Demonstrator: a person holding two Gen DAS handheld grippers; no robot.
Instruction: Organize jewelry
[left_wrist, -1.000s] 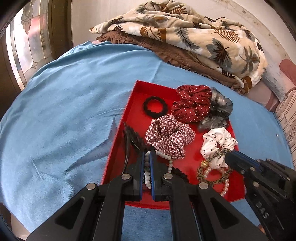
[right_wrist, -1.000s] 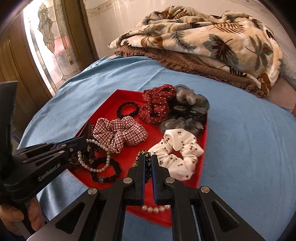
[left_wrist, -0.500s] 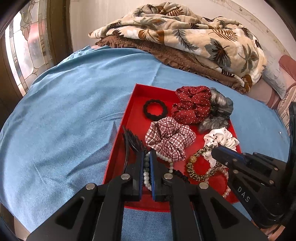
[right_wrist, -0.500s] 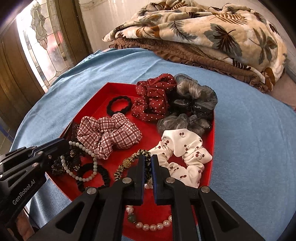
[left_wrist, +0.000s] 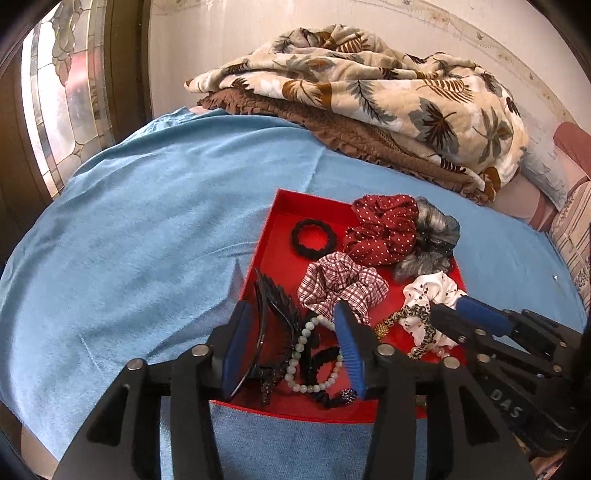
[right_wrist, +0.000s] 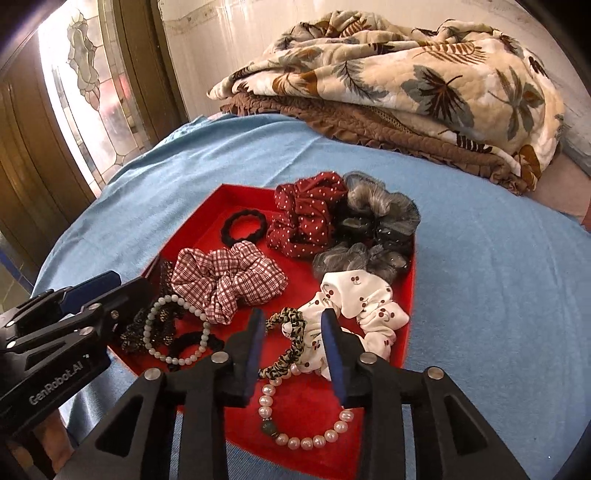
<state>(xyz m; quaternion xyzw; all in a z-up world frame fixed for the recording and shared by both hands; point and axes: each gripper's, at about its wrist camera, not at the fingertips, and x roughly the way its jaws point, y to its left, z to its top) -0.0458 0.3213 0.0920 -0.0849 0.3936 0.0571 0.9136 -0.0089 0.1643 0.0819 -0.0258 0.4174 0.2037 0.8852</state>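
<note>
A red tray (left_wrist: 284, 206) (right_wrist: 207, 218) lies on the blue bedsheet and holds scrunchies, bracelets and a clip. My left gripper (left_wrist: 291, 328) is open over the tray's near left corner, its fingers on either side of a pale bead bracelet (left_wrist: 301, 343) (right_wrist: 162, 325) and a black claw clip (left_wrist: 273, 314). My right gripper (right_wrist: 291, 332) is open over the near right part, with a leopard-print hair tie (right_wrist: 291, 332) (left_wrist: 410, 317) between its fingers. A pearl bracelet (right_wrist: 306, 439) lies just below it. A checked scrunchie (left_wrist: 340, 288) (right_wrist: 229, 280) sits mid-tray.
A red dotted scrunchie (right_wrist: 306, 218), a grey one (right_wrist: 376, 229), a white cherry-print one (right_wrist: 354, 306) and a black hair tie (right_wrist: 243, 225) fill the tray's far part. Folded blankets (right_wrist: 388, 88) lie at the back. A stained-glass door (right_wrist: 85, 85) stands at left.
Both grippers have opened, from shut on the bead bracelet and the leopard-print hair tie. Both pieces now lie in the tray. The grippers have drawn back a little.
</note>
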